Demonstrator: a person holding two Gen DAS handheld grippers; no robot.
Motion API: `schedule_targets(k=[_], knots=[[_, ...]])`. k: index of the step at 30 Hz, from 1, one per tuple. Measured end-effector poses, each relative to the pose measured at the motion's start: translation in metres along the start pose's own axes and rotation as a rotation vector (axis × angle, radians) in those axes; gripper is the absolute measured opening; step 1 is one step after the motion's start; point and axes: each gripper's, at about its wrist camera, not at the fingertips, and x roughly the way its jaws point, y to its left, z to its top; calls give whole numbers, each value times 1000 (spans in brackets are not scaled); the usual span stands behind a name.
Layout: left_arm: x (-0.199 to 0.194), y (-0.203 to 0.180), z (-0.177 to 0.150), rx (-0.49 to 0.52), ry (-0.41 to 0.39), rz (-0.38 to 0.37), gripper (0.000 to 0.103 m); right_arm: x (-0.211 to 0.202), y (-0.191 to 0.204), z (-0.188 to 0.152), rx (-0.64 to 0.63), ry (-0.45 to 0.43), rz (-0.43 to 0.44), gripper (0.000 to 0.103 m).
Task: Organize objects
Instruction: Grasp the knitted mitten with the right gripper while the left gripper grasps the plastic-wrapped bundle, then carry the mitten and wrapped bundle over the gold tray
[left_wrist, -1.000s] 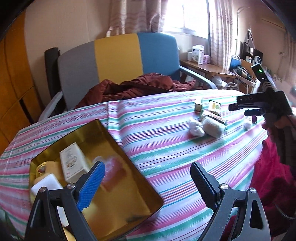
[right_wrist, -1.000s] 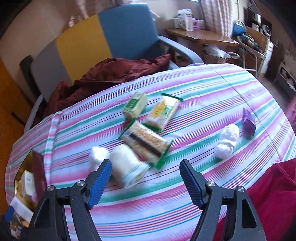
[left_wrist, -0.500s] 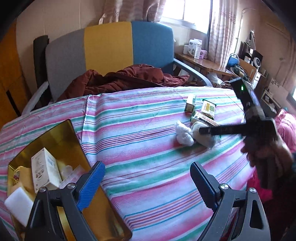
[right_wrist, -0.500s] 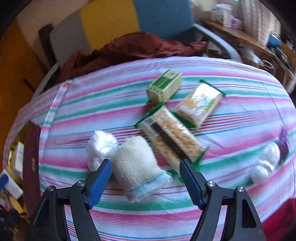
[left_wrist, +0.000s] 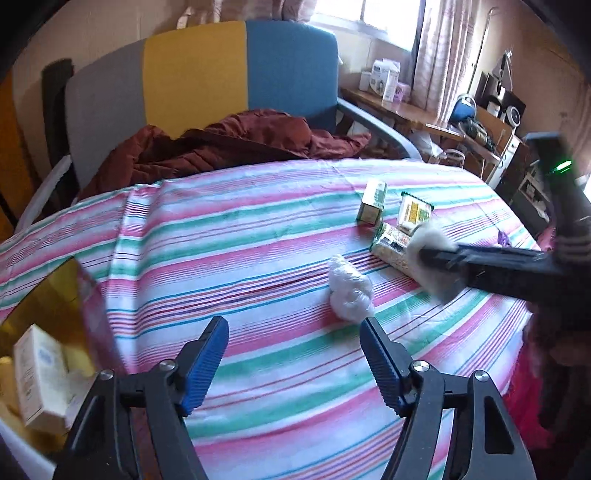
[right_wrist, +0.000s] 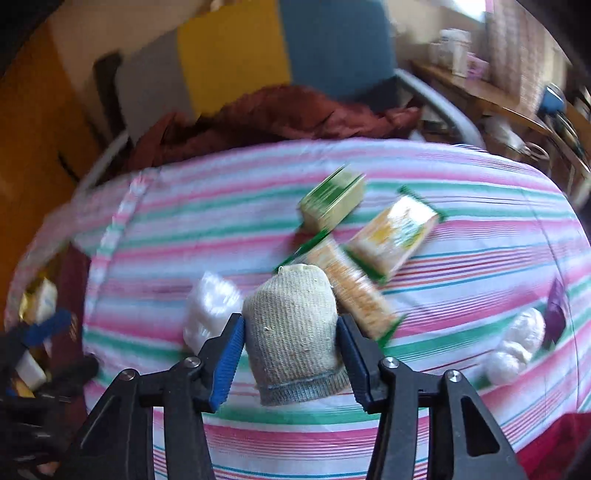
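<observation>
My right gripper (right_wrist: 291, 328) is shut on a rolled beige sock (right_wrist: 291, 328) just above the striped tablecloth; it also shows in the left wrist view (left_wrist: 430, 258). My left gripper (left_wrist: 293, 339) is open and empty, just short of a white crumpled plastic ball (left_wrist: 349, 291). That ball lies left of the sock in the right wrist view (right_wrist: 210, 310). A green box (right_wrist: 332, 199) and two snack packets (right_wrist: 395, 236) (right_wrist: 351, 284) lie beyond. A gold tray (left_wrist: 40, 302) holding a white box (left_wrist: 37, 373) is at the far left.
A second white ball (right_wrist: 517, 347) and a purple packet (right_wrist: 556, 310) lie at the right table edge. A grey, yellow and blue chair (left_wrist: 199, 74) with a dark red jacket (left_wrist: 229, 147) stands behind the table. A cluttered wooden desk (left_wrist: 417, 110) is at the back right.
My right gripper moved forward and closed on the sock. My left gripper swung right, from over the gold tray toward the white plastic ball.
</observation>
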Motion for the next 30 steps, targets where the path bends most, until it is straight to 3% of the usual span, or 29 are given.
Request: schedule_targets(k=[4,13,16,18,23,30], knots=[[26,-15,8,7,33,-15,73,-8,-14,7,66,-37,-2,51],[74,-40,22,33,79,-34,69,-5,-14,10,61,-37,14,52],[90,-42,26,37,103,-32,55,-4,-14,9,61,-32,13,52],[100,-40,24,29,123,-32,38,-4,-13,9,55,-30,10,52],[87,-35,13,21,99,-21,37,1,-13,8,35,-20,8,52],[39,-25,-2,30,33,-7,37,4,-1,5,-17,-14,28,52]])
